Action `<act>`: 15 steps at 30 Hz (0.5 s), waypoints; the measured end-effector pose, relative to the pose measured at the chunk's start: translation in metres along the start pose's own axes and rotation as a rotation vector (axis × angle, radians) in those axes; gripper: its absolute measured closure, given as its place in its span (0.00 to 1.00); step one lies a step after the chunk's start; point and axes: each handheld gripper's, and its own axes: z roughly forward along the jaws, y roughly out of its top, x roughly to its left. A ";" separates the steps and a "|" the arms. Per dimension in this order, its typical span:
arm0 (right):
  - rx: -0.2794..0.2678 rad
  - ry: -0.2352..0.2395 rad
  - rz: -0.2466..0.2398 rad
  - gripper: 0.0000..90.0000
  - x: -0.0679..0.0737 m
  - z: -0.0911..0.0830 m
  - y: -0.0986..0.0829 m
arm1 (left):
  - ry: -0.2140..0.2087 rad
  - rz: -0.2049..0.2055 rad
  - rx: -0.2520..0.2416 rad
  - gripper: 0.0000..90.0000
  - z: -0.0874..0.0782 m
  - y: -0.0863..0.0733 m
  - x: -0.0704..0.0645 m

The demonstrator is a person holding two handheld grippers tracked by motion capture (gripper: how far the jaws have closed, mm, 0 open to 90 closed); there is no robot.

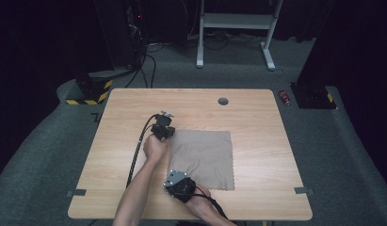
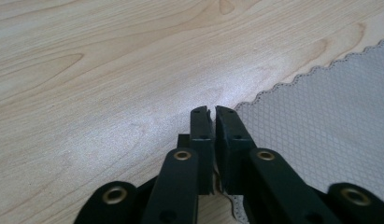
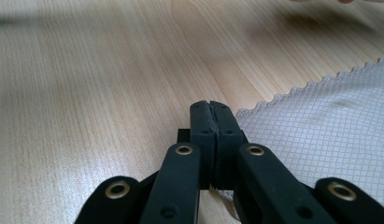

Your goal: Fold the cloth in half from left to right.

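Note:
A grey-brown square cloth (image 1: 203,157) with a scalloped edge lies flat on the wooden table (image 1: 130,108). My left gripper (image 1: 166,133) is at the cloth's far left corner. In the left gripper view its jaws (image 2: 213,112) stand almost together with a thin slit, and the cloth (image 2: 320,116) edge runs under them. My right gripper (image 1: 172,181) is at the near left corner. In the right gripper view its jaws (image 3: 210,106) are pressed tight, with the cloth (image 3: 320,126) corner at the tips.
A round cable hole (image 1: 223,100) is in the table near its far edge. Bare wood surrounds the cloth on all sides. On the floor beyond are a white desk frame (image 1: 236,28), black cables and a red can (image 1: 285,97).

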 end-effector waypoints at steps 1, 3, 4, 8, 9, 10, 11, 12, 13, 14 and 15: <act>0.003 0.002 -0.006 1.00 -0.001 0.000 0.001 | 0.003 0.002 -0.001 1.00 0.000 0.000 -0.001; 0.004 0.005 -0.006 1.00 0.000 -0.001 0.001 | -0.002 0.013 0.005 1.00 0.000 0.000 -0.001; 0.005 0.006 -0.004 1.00 0.000 -0.001 0.000 | -0.006 0.013 0.002 1.00 -0.001 0.000 0.001; -0.008 0.011 0.005 1.00 0.000 -0.005 0.001 | -0.034 -0.011 -0.023 1.00 -0.008 0.002 0.006; -0.008 0.011 0.005 1.00 0.000 -0.005 0.001 | -0.034 -0.011 -0.023 1.00 -0.008 0.002 0.006; -0.013 0.011 0.004 1.00 0.000 -0.006 0.001 | -0.037 -0.010 -0.029 1.00 -0.011 0.003 0.008; -0.013 0.011 0.004 1.00 0.000 -0.006 0.001 | -0.037 -0.010 -0.029 1.00 -0.011 0.003 0.008; -0.019 0.011 0.004 1.00 -0.001 -0.008 0.002 | -0.040 -0.011 -0.031 1.00 -0.012 0.004 0.008; -0.020 0.012 0.010 1.00 0.000 -0.009 0.003 | -0.043 -0.009 -0.036 1.00 -0.014 0.005 0.008; -0.021 0.011 0.008 1.00 -0.001 -0.010 0.003 | -0.047 -0.011 -0.038 1.00 -0.016 0.005 0.009; -0.021 0.011 0.008 1.00 -0.001 -0.010 0.003 | -0.047 -0.011 -0.038 1.00 -0.016 0.005 0.009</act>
